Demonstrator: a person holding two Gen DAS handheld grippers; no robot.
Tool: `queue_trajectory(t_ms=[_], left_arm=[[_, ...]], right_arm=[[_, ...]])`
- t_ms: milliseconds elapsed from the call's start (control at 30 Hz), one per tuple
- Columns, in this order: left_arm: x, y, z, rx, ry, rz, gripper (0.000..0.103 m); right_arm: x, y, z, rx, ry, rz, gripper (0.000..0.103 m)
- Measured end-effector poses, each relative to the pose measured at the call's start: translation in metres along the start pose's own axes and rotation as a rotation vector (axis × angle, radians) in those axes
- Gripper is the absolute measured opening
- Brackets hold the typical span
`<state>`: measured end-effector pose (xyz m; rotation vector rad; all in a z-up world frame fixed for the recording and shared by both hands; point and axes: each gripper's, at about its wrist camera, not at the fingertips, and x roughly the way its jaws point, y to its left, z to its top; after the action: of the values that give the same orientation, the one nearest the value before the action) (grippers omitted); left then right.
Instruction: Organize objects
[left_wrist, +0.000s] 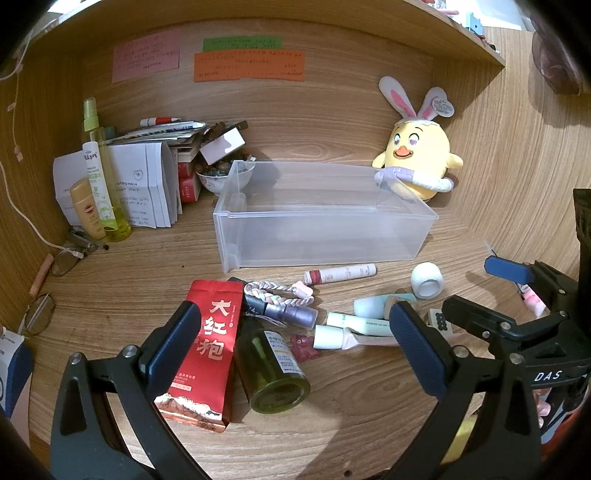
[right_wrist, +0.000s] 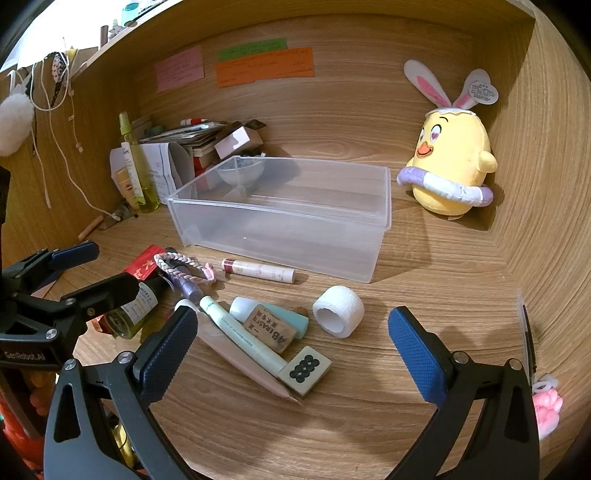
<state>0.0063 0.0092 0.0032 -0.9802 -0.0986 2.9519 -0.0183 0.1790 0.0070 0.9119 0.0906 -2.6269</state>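
Observation:
An empty clear plastic bin (left_wrist: 321, 214) (right_wrist: 280, 218) stands mid-desk. In front of it lie a red tea packet (left_wrist: 207, 350), a green bottle (left_wrist: 273, 369), a purple tube (left_wrist: 291, 314), a braided band (right_wrist: 184, 267), a lip balm stick (right_wrist: 258, 271), a white tape roll (right_wrist: 338, 310), an eraser (right_wrist: 271, 330), a mint tube (right_wrist: 240, 334) and a mahjong tile (right_wrist: 304, 369). My left gripper (left_wrist: 291, 350) is open over the packet and bottle. My right gripper (right_wrist: 291, 347) is open over the eraser and tile.
A yellow chick plush (right_wrist: 450, 166) sits at the back right. Bottles, papers, boxes and a bowl (left_wrist: 225, 177) crowd the back left corner. Eyeglasses (left_wrist: 40, 314) lie at the left. Wooden walls enclose the desk; sticky notes (left_wrist: 247, 62) hang on the back wall.

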Motion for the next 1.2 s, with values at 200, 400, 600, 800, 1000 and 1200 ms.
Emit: queue_trajectory(t_ms=[200, 400, 600, 800, 1000, 1200], left_arm=[[0.0, 0.001, 0.0, 0.002, 0.01, -0.007, 0.103], [0.0, 0.01, -0.001, -0.007, 0.009, -0.035, 0.103], [0.004, 0.024, 0.0, -0.035, 0.004, -0.05, 0.103], [0.008, 0.051, 0.003, -0.067, 0.018, -0.033, 0.088], [0.026, 0.081, -0.001, -0.121, 0.099, -0.034, 0.087], [0.046, 0.092, -0.009, -0.131, 0.199, -0.033, 0.087]], right_arm=[[0.0, 0.0, -0.001, -0.001, 0.001, -0.001, 0.103], [0.002, -0.001, 0.0, -0.007, 0.005, -0.008, 0.103], [0.009, -0.005, 0.005, -0.015, 0.02, -0.015, 0.103], [0.014, -0.014, 0.012, -0.009, 0.008, -0.054, 0.103], [0.028, -0.034, 0.014, 0.03, 0.047, -0.084, 0.102], [0.044, -0.048, 0.008, 0.068, 0.103, -0.076, 0.099]])
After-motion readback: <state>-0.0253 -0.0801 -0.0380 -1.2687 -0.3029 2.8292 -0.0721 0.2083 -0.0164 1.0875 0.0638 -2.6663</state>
